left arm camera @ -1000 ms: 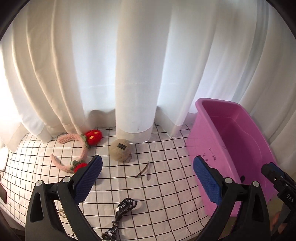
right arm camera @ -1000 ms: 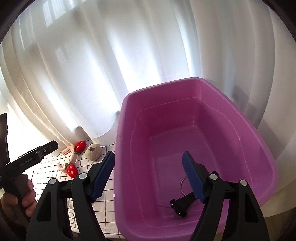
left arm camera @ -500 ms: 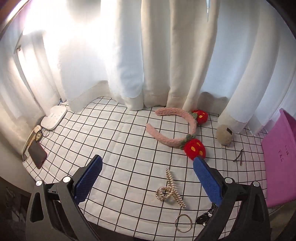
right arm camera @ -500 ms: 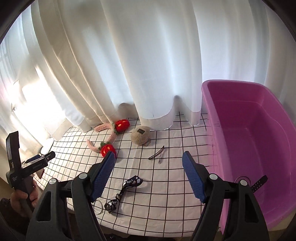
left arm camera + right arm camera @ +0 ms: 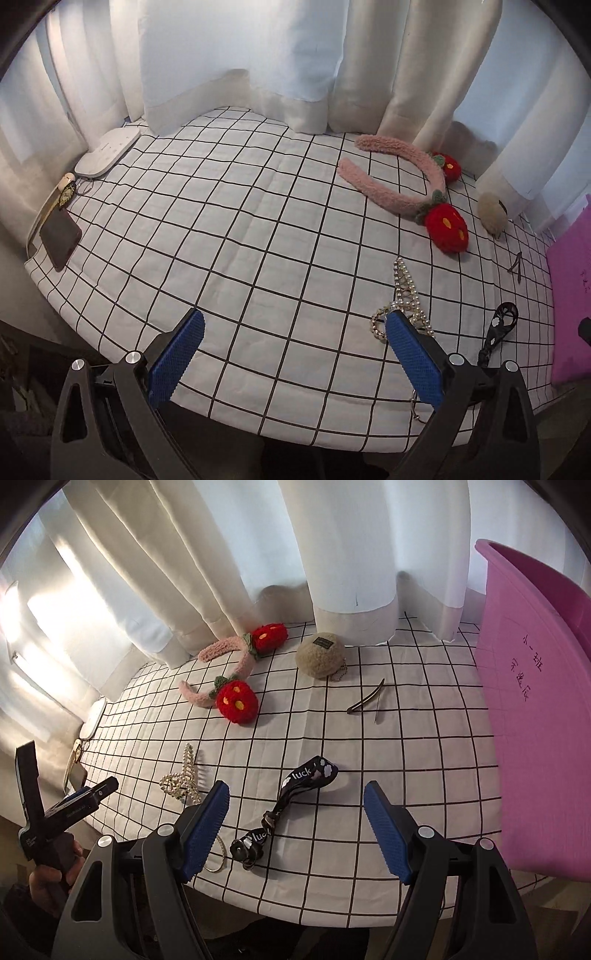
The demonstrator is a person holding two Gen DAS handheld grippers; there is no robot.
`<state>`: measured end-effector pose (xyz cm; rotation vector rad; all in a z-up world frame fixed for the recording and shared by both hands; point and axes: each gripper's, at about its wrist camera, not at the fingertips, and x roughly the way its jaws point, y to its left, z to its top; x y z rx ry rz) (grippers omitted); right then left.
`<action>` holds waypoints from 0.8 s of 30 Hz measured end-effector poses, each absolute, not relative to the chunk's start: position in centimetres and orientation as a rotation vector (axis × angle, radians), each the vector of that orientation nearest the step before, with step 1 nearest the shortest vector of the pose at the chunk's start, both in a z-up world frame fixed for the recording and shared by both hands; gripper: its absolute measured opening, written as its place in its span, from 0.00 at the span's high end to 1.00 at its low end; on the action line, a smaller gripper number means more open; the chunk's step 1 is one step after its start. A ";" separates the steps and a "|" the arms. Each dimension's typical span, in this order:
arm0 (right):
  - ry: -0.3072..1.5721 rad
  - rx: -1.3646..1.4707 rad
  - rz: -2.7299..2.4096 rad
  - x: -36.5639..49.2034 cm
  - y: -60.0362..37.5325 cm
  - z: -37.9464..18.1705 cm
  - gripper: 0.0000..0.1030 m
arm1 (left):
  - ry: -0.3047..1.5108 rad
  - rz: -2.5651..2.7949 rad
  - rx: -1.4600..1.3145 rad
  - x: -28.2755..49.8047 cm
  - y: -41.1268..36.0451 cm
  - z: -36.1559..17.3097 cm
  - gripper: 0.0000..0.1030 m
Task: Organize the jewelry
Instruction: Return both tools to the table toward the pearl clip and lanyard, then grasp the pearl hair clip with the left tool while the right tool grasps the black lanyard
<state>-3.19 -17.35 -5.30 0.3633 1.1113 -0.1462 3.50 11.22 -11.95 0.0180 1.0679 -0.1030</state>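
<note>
On the checked cloth lie a pink headband with red strawberries (image 5: 399, 184) (image 5: 229, 672), a pearl hair claw (image 5: 404, 299) (image 5: 183, 777), a black "luck" strap (image 5: 295, 797) (image 5: 498, 328), a beige fuzzy pouch (image 5: 320, 654) (image 5: 491, 212), thin metal hair clips (image 5: 365, 700) (image 5: 516, 263) and a thin ring (image 5: 218, 856). My left gripper (image 5: 293, 350) is open and empty, its right finger in front of the pearl claw. My right gripper (image 5: 295, 823) is open and empty, hovering over the strap. The pink tub (image 5: 535, 709) (image 5: 570, 295) stands at the right.
White curtains (image 5: 332, 546) hang along the table's back edge. A white flat device (image 5: 107, 153), a dark phone (image 5: 61, 236) and a small tag lie at the far left. The table's front edge is just under both grippers.
Both grippers swung left, away from the pink tub, and dropped lower toward the cloth. The right one now hangs over the black strap, the left one by the pearl claw.
</note>
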 end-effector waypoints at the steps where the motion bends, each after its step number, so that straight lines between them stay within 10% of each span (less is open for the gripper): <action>1: 1.128 0.363 -0.144 -3.1 -16.9 -6.0 0.30 | 1.083 -0.112 0.019 3.6 10.9 -12.4 0.06; 24: 1.345 0.303 -0.111 -2.6 -10.8 -16.3 0.30 | 1.094 -0.285 0.179 4.2 5.2 -17.9 0.06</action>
